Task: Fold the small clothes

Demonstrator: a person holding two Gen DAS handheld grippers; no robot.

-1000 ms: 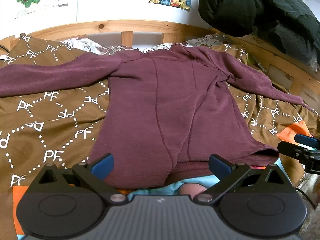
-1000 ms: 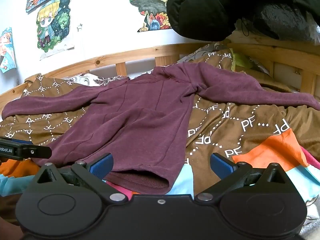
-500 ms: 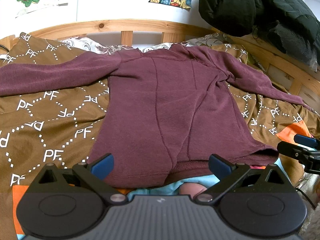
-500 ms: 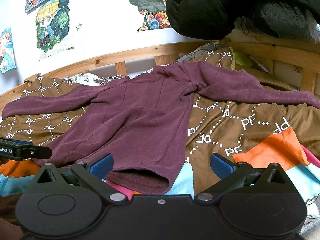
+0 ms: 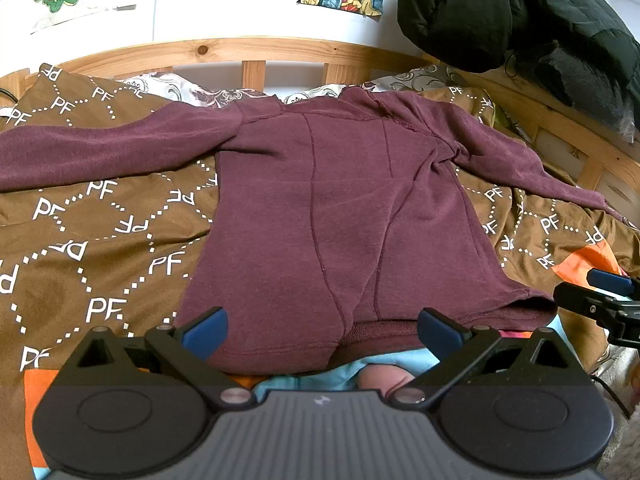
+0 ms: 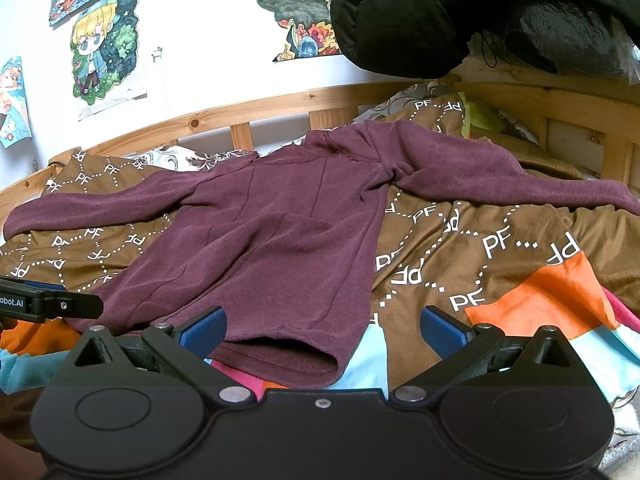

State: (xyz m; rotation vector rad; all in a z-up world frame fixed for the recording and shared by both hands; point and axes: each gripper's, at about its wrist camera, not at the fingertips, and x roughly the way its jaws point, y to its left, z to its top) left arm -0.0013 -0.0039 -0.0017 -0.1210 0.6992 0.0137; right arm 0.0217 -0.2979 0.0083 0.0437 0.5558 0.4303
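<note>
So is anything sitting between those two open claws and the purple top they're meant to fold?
Nothing visible. The maroon top lies spread on the brown bedspread, and its hem sits right in front of the open left gripper and right gripper.

- The maroon sweater point(image 5: 320, 208) is running off the left edge of the left wrist frame at its sleeve.
- The left gripper point(image 5: 320, 330) is hiding the hem's near edge at lower centre.
- A black jacket point(image 6: 460, 12) is being cropped at the upper right.
</note>
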